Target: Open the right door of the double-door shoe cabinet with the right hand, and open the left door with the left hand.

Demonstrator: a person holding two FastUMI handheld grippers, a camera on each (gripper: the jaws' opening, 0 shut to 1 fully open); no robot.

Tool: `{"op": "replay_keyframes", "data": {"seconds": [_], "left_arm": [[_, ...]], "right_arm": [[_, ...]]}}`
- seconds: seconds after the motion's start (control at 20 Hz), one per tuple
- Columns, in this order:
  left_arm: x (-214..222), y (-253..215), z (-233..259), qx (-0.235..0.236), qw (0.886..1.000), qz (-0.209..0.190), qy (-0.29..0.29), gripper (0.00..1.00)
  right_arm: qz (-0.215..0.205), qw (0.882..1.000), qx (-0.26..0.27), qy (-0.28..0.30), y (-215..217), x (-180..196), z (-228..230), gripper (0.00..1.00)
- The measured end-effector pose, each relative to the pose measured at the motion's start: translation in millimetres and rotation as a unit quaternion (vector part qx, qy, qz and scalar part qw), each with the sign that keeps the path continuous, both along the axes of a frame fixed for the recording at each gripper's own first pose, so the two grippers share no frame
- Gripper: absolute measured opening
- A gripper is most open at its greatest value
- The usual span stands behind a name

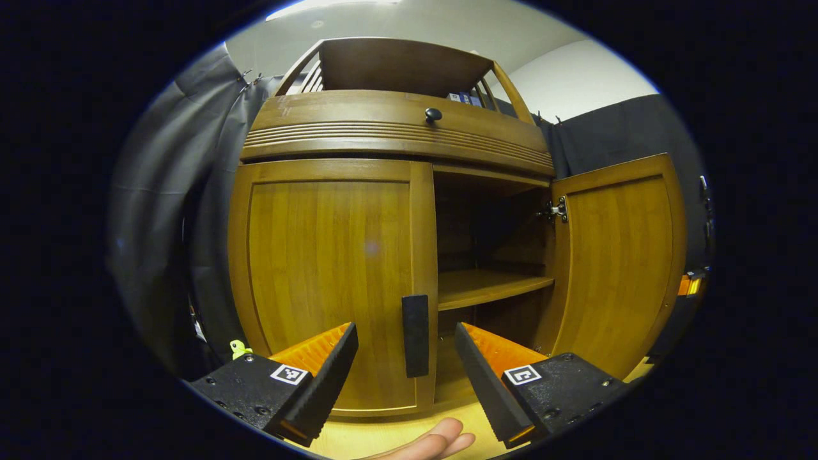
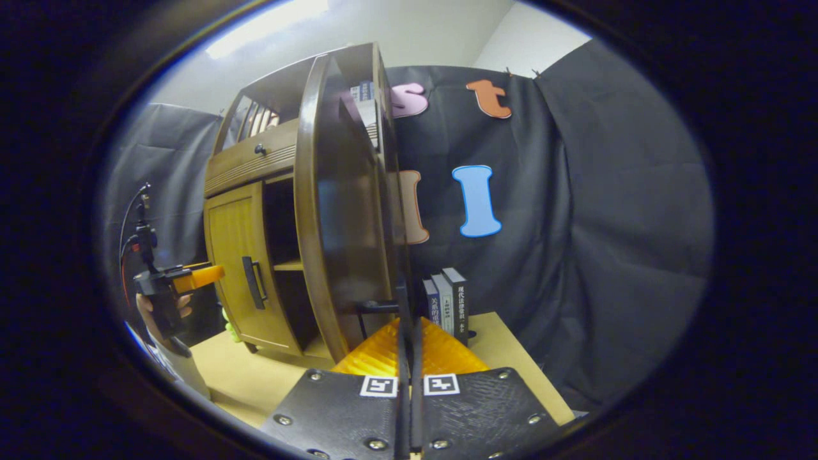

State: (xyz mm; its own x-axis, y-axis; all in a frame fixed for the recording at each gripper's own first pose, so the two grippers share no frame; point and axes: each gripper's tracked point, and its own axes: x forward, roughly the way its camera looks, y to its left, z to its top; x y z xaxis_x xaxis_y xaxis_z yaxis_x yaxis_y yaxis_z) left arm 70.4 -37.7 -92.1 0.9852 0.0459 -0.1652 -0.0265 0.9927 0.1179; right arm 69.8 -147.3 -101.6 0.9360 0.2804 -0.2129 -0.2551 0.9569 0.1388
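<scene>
The shoe cabinet [image 1: 358, 134] stands on the pale wood counter [image 1: 383, 437], filling the middle of the left gripper view. Its right door [image 1: 617, 255] is swung wide open at about 3 o'clock, hanging on a metal hinge [image 1: 557, 209], with the inner shelf [image 1: 489, 284] exposed. The left door [image 1: 329, 275] sits shut against the frame, so by the look of it half the task is done.

The left gripper [image 1: 406, 358] has its jaws spread wide with nothing between them, lined up on either side of the dark vertical handle [image 1: 415, 335] at the left door's inner edge, near 6 o'clock. The handle is not yet touched. In the right gripper view the same handle [image 2: 254, 282] stands proud of the door face as a bar with a gap behind it.

The right gripper [image 2: 409, 345] has its jaws pressed together on the thin edge of the right door [image 2: 348, 211], which is seen edge-on at 12 o'clock; a dark bar at 10 o'clock of the fingertips is probably that door's handle. A few books [image 2: 447, 300] stand on the counter just behind.

The doors look like solid, stiff, varnished wood: fairly heavy, smooth-faced and likely slippery to pinch flat. The handle is the sound place to grip, closing across the bar and pulling outward along the hinge's arc rather than straight back.
</scene>
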Motion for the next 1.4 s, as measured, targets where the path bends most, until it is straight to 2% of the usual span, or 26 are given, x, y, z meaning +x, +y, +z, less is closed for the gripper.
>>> {"op": "replay_keyframes", "data": {"seconds": [0.2, 0.25, 0.3, 0.35, 0.4, 0.45, 0.5, 0.6, 0.7, 0.8, 0.85, 0.95, 1.0, 1.05, 1.1, 1.15, 1.25, 1.35, 1.4], "left_arm": [[6.7, -6.0, -11.7, -0.01, 1.0, 0.011, 0.011, 0.96], [9.7, -11.3, -15.9, -0.01, 1.0, 0.006, 0.015, 0.92], [11.3, -15.6, -21.1, -0.007, 1.0, 0.001, 0.02, 0.96], [13.4, -17.4, -24.8, -0.004, 1.0, -0.002, 0.022, 0.96], [15.9, -16.8, -27.8, -0.001, 1.0, 0.0, 0.024, 0.96], [18.3, -16.2, -30.7, 0.002, 1.0, 0.003, 0.025, 0.96], [20.5, -15.5, -33.9, 0.003, 1.0, 0.005, 0.026, 0.92], [26.5, -13.8, -39.8, -0.002, 0.999, 0.007, 0.032, 0.96], [33.1, -12.4, -43.5, -0.006, 0.999, 0.005, 0.032, 0.92], [42.5, -12.5, -44.5, -0.01, 1.0, 0.004, 0.02, 0.96], [47.4, -10.8, -48.6, -0.011, 1.0, 0.009, 0.02, 0.96], [56.9, -9.0, -58.5, -0.012, 0.999, 0.012, 0.027, 0.96], [61.7, -11.7, -62.5, -0.013, 0.999, 0.007, 0.028, 0.92], [65.8, -12.7, -64.7, -0.011, 1.0, 0.005, 0.026, 0.93], [70.2, -10.9, -63.4, -0.005, 1.0, 0.009, 0.017, 0.92], [72.5, -4.5, -60.1, 0.001, 1.0, 0.023, 0.001, 0.96], [80.8, 3.7, -56.7, 0.009, 0.998, 0.052, -0.022, 0.68], [82.4, 13.6, -69.9, 0.034, 0.997, 0.065, 0.015, 0.41], [73.9, 10.4, -62.1, 0.029, 0.998, 0.06, 0.004, 0.38]], "right_arm": [[0.01, 1.0, -0.022, -0.001, -5.2, 2.4, -1.9, 0.01], [0.012, 0.999, -0.03, -0.005, -7.2, 1.2, -2.5, 0.02], [0.004, 0.999, -0.043, -0.006, -15.0, 5.7, -5.0, 0.02], [-0.001, 0.999, -0.043, -0.005, -19.2, 7.1, -2.8, 0.27], [-0.01, 0.999, -0.045, -0.005, -22.9, 6.2, -2.3, 0.34], [-0.016, 0.999, -0.046, -0.006, -25.1, 5.6, -1.5, 0.48], [-0.021, 0.999, -0.049, -0.006, -27.2, 5.1, -2.1, 0.55], [-0.035, 0.998, -0.052, -0.004, -32.5, 0.6, -2.0, 0.68], [-0.052, 0.997, -0.053, -0.005, -41.1, -7.1, -0.8, 0.79], [-0.07, 0.996, -0.057, -0.005, -50.8, -12.4, 1.6, 0.96], [-0.072, 0.996, -0.058, -0.008, -50.9, -18.4, 5.8, 1.0], [-0.091, 0.993, -0.072, -0.026, -53.9, -28.4, 15.6, 1.0], [-0.099, 0.992, -0.075, -0.037, -53.7, -35.5, 21.6, 0.99], [-0.104, 0.991, -0.074, -0.046, -50.8, -44.5, 27.9, 0.95], [-0.105, 0.99, -0.069, -0.056, -46.0, -52.6, 33.1, 1.0], [-0.105, 0.991, -0.06, -0.064, -40.2, -62.0, 36.7, 0.99], [-0.094, 0.992, -0.041, -0.07, -23.0, -86.7, 38.7, 1.0], [-0.078, 0.993, -0.04, -0.083, -6.0, -110.2, 39.3, 0.99], [-0.072, 0.992, -0.045, -0.09, 0.3, -120.5, 38.6, 0.99]]}}
